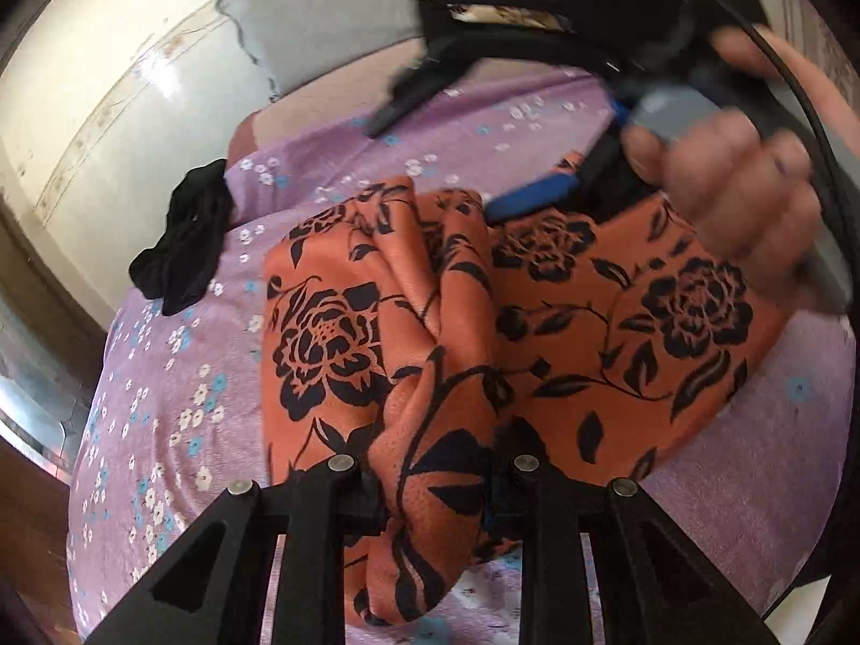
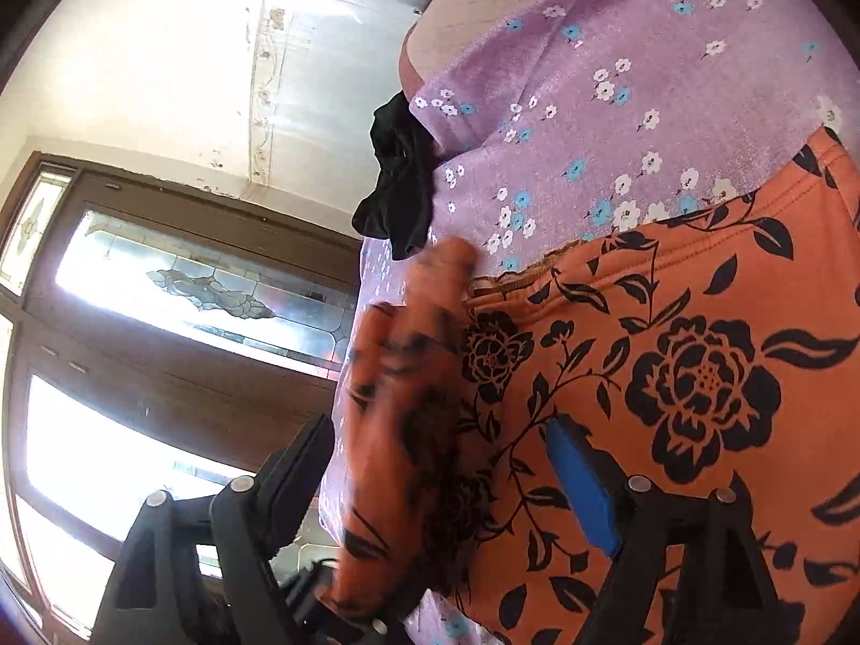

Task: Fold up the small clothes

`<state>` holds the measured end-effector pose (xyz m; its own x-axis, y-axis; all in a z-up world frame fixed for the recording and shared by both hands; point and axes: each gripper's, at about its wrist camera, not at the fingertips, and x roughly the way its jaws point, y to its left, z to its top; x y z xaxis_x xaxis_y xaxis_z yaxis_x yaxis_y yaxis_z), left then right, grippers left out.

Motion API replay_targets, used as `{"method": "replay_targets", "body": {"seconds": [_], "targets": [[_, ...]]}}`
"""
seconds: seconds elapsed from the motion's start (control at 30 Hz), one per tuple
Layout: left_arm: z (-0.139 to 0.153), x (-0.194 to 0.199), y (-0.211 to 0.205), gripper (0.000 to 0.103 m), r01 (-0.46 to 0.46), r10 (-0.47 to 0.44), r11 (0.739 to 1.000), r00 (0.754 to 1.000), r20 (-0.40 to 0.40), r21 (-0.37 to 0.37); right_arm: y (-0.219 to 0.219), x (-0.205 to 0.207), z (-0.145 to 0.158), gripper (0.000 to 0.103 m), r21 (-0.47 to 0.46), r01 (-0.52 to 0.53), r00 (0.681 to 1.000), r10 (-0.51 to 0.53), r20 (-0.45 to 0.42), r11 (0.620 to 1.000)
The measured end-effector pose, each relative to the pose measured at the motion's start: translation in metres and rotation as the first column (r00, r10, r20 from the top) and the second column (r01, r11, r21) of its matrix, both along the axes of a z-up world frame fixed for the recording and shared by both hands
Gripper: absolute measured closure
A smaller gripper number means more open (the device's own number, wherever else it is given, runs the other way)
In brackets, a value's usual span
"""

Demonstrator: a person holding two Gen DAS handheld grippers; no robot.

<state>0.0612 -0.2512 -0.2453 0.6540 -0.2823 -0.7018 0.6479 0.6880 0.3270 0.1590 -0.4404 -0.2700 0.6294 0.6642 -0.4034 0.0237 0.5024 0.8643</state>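
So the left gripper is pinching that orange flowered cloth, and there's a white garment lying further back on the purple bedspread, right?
Not quite: the garment further back is black, not white, as the left wrist view shows. The rest holds: the left gripper is shut on the orange flowered cloth, which lies on the purple bedspread.

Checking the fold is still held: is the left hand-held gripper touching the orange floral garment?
Touching. In the left wrist view, the orange floral garment bunches into a fold pinched between the fingers of the left hand-held gripper.
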Motion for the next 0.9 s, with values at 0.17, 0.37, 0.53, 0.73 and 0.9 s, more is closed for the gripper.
{"method": "replay_targets", "body": {"seconds": [0.17, 0.37, 0.53, 0.73, 0.9], "targets": [[-0.019, -0.013, -0.016, 0.079, 0.042, -0.044, 0.996, 0.999, 0.020, 0.075, -0.003, 0.024, -0.036, 0.019, -0.122, -0.001, 0.979, -0.023, -0.202, 0.993], [-0.014, -0.012, -0.014, 0.079, 0.049, -0.049, 0.997, 0.999, -0.003, 0.055, -0.003, 0.035, -0.033, 0.025, -0.142, -0.026, 0.980, -0.003, -0.200, 0.990], [-0.010, -0.006, -0.006, 0.079, 0.040, -0.039, 0.999, 0.999, -0.017, 0.022, -0.003, 0.039, -0.028, 0.047, -0.227, -0.054, 0.971, -0.002, -0.241, 0.972], [-0.002, 0.008, 0.007, 0.079, 0.022, -0.024, 0.999, 0.998, -0.057, -0.036, -0.006, 0.039, -0.041, 0.041, -0.204, -0.062, 0.958, 0.002, -0.286, 0.977], [-0.005, 0.006, 0.003, 0.079, 0.037, -0.038, 0.999, 0.999, -0.039, -0.018, 0.009, 0.047, -0.038, 0.038, -0.165, -0.056, 0.975, 0.019, -0.219, 0.985]]}}
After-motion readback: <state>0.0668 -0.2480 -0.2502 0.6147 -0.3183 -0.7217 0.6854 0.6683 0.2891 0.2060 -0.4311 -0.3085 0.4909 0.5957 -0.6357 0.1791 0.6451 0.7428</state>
